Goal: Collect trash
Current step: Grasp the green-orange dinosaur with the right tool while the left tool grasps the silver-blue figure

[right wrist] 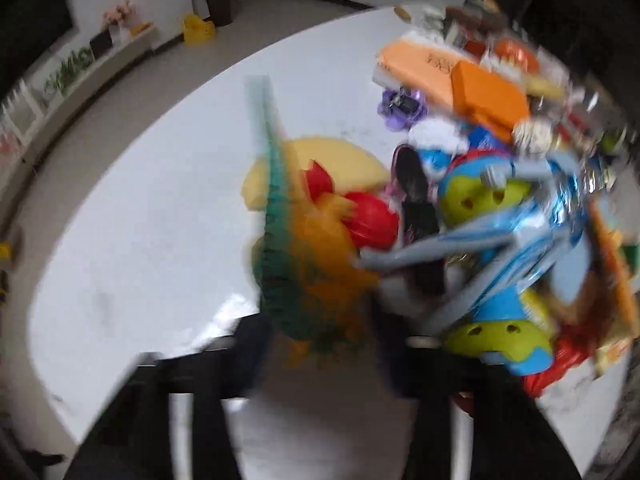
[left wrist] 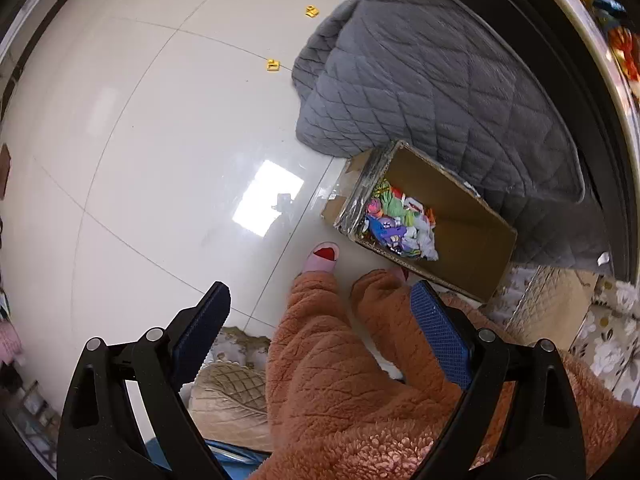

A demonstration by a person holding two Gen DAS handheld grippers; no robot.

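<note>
In the left wrist view my left gripper (left wrist: 320, 304) is open and empty, held high above the floor over the person's orange fleece legs (left wrist: 344, 372). A cardboard box (left wrist: 472, 236) stands on the floor ahead to the right, with several colourful wrappers (left wrist: 396, 220) in its near end. The right wrist view is motion-blurred. My right gripper (right wrist: 320, 332) is shut on a green and orange wrapper (right wrist: 308, 264), held above a white table (right wrist: 160, 240). A heap of toys and packets (right wrist: 492, 200) lies to its right.
A grey quilted blanket (left wrist: 420, 80) hangs down behind the box. Two small yellow pieces (left wrist: 273, 65) lie on the white tiled floor. A beige cushion (left wrist: 228, 396) is under the gripper. Orange boxes (right wrist: 488, 96) and a yellow and red object (right wrist: 332, 176) lie on the table.
</note>
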